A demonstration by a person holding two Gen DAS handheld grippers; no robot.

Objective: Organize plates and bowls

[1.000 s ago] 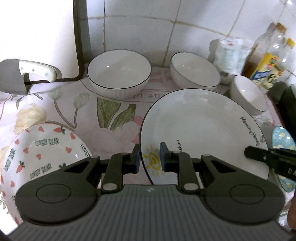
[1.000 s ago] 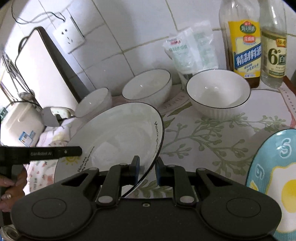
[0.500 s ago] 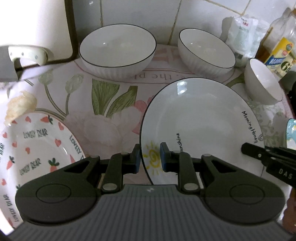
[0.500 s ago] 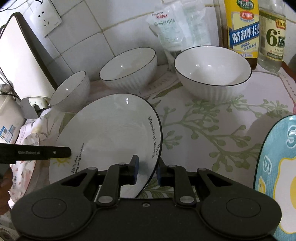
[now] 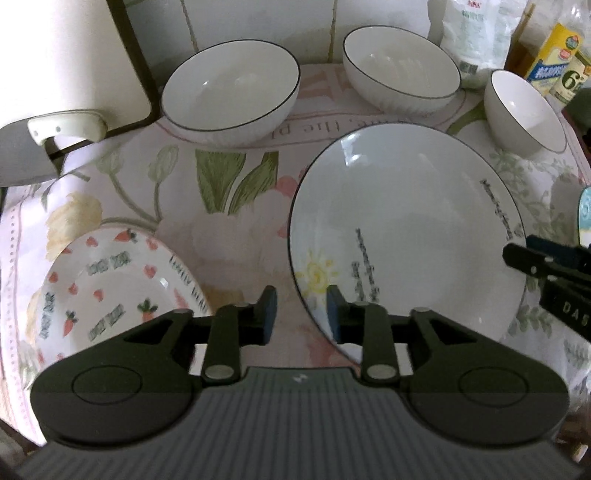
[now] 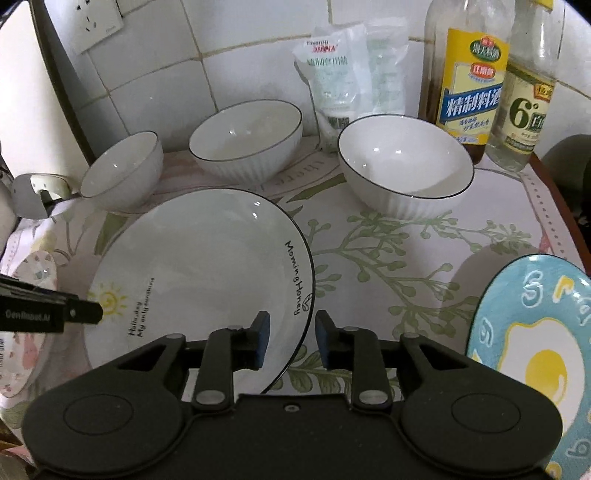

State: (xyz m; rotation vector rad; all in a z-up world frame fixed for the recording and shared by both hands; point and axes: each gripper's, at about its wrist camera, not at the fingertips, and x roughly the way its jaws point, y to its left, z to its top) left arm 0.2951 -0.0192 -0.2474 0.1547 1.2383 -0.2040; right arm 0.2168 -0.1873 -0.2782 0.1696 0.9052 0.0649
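Glossy glazed ceramic sun plate [image 6: 199,266] and ribbed bowls [image 6: 404,166]; matt floral cloth [image 5: 221,206] covers the bench; glass bottles [image 6: 465,74]; shiny wall tiles [image 6: 240,44].

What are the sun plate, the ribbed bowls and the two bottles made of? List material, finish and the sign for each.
Sun plate: probably glazed ceramic, glossy; sharp window glints, printed lettering, thin dark rim.
Ribbed bowls: likely the same glazed ceramic; shiny insides, fluted outer walls.
Yellow-label bottle and clear bottle: transparent, with paper-like labels; glass or plastic, I cannot tell.

wall: white tiles [image 6: 229,55]; socket [image 6: 98,22]; table: floral cloth [image 5: 229,221]
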